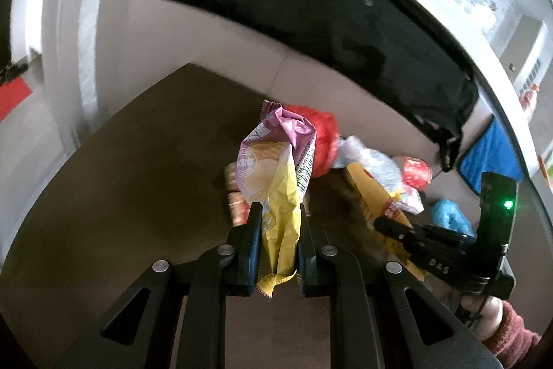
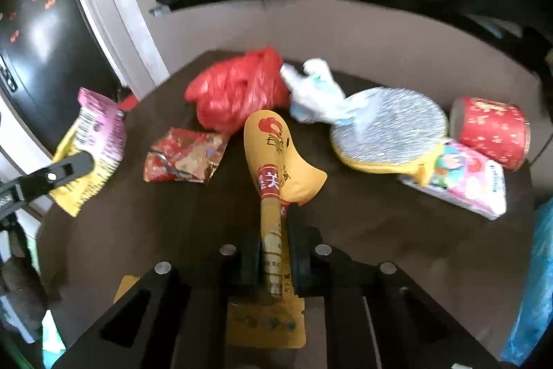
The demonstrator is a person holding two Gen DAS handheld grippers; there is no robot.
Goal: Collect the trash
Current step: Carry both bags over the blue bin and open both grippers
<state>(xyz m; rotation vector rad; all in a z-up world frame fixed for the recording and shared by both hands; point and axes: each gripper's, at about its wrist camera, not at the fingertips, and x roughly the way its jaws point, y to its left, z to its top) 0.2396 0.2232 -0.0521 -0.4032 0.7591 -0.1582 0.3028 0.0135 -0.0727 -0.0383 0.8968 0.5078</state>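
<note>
My left gripper (image 1: 278, 213) is shut on a purple and yellow chip bag (image 1: 276, 168) and holds it above the dark table (image 1: 138, 178); the bag also shows at the left of the right wrist view (image 2: 93, 144). My right gripper (image 2: 274, 244) is shut on a yellow snack bag (image 2: 276, 161) over the table (image 2: 172, 223). On the table lie a red plastic bag (image 2: 238, 89), a red foil wrapper (image 2: 186, 156), a white glove (image 2: 314, 92), a silver-lined wrapper (image 2: 390, 123), a pink carton (image 2: 463, 178) and a red paper cup (image 2: 490, 130).
A black garment (image 1: 311, 6) hangs over the partition behind the table. A blue cloth (image 1: 490, 154) and a blue glove (image 1: 449, 213) lie at the right. A white door frame (image 2: 117, 16) stands at the left.
</note>
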